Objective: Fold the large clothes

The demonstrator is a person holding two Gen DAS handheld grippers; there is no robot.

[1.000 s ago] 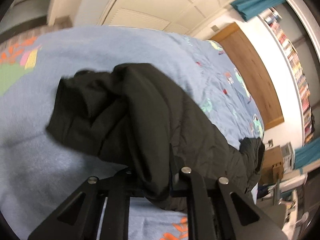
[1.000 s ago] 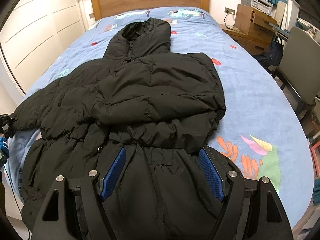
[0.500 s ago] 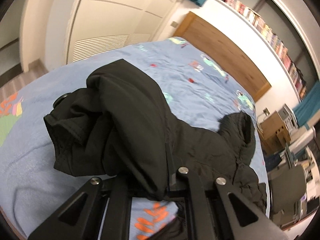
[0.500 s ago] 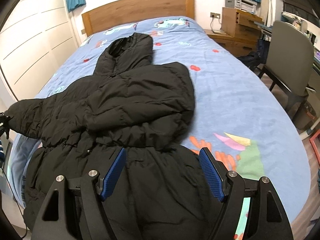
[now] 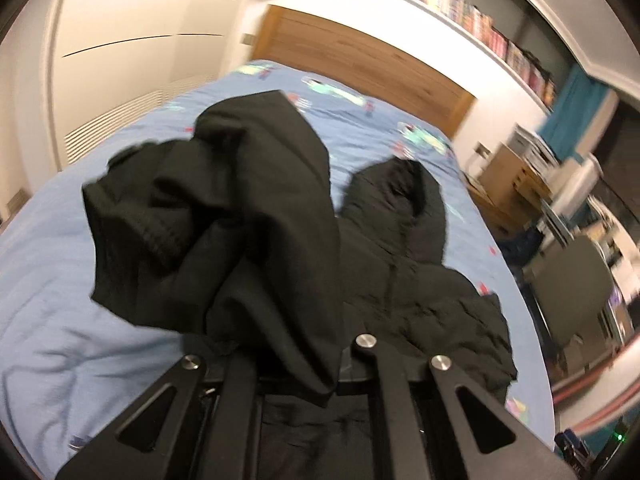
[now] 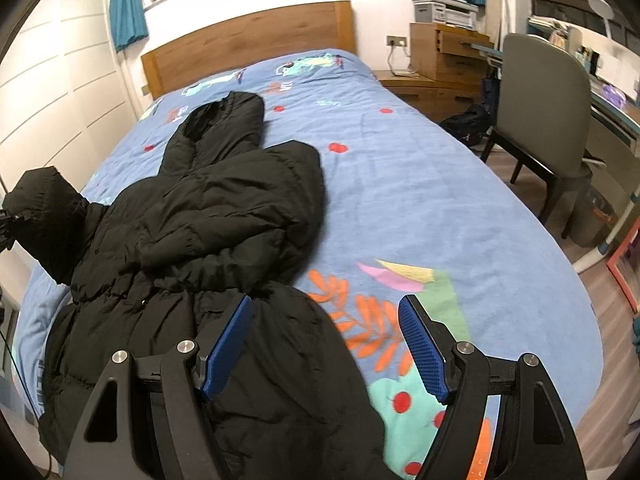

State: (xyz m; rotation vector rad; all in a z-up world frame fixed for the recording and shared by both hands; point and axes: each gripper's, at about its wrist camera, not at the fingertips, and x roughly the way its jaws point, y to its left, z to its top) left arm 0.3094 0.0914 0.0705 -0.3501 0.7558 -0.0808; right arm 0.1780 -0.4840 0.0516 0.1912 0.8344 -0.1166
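A black hooded puffer jacket (image 6: 208, 216) lies on the blue patterned bedspread (image 6: 420, 208), hood toward the wooden headboard. My left gripper (image 5: 308, 364) is shut on the jacket's left sleeve (image 5: 224, 216), which hangs lifted and bunched in front of its camera; the fingertips are hidden by the cloth. In the right wrist view that raised sleeve (image 6: 44, 216) shows at the far left edge. My right gripper (image 6: 324, 340) stands open above the jacket's lower right hem, blue pads apart, nothing between them.
A wooden headboard (image 6: 252, 44) ends the bed at the far side. White wardrobe doors (image 5: 120, 52) run along the left. A grey chair (image 6: 544, 120), a wooden nightstand (image 6: 444, 64) and a desk stand to the right of the bed.
The left gripper has risen and swung with the sleeve toward the jacket's body, rolling as it went. The right gripper has drifted right, off the jacket's middle to its hem edge.
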